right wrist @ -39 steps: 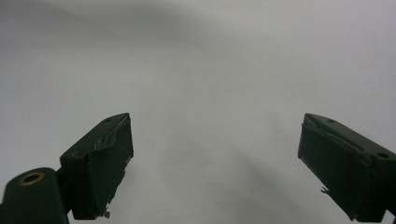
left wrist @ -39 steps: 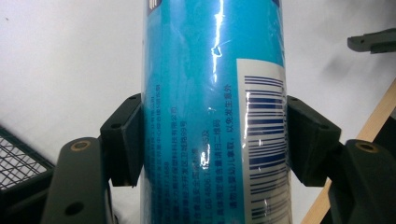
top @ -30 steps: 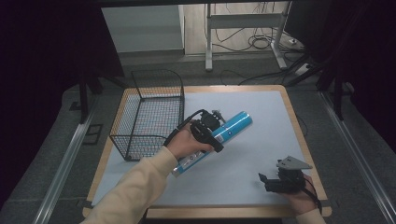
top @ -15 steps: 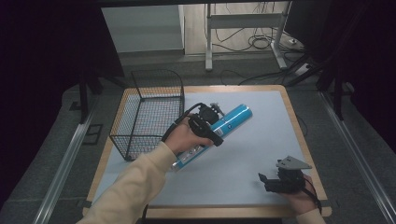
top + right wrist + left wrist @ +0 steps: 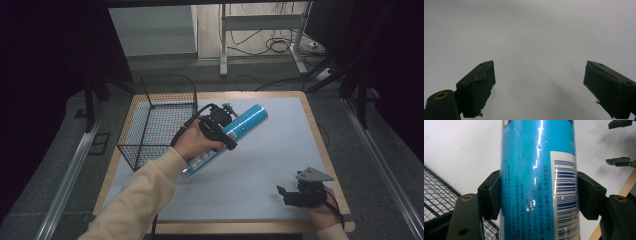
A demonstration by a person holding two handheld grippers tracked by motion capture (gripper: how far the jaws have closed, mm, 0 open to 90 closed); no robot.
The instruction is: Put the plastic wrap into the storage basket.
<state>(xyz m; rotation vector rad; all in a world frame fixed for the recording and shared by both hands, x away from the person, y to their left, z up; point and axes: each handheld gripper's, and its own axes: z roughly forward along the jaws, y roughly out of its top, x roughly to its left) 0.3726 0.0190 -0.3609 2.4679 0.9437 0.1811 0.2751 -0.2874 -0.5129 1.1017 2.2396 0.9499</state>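
Observation:
A long blue spray can (image 5: 245, 121) with a white label hangs tilted above the table, just right of the wire basket (image 5: 150, 127). My left gripper (image 5: 220, 127) is shut on the can's middle. In the left gripper view both black pads press the can's (image 5: 539, 182) sides, barcode facing the camera. My right gripper (image 5: 287, 195) rests near the table's front right edge, held by a hand. Its jaws stand wide apart in the right gripper view, and the gripper (image 5: 539, 87) has nothing but the white surface between them.
The black wire basket stands at the table's left side, its mesh (image 5: 439, 192) showing at the left of the left gripper view. The table (image 5: 270, 165) has a white top with a wooden rim. Metal rails run along both sides on the floor.
My left gripper has lifted the can a little and carried it leftward toward the basket. The right gripper has stayed put.

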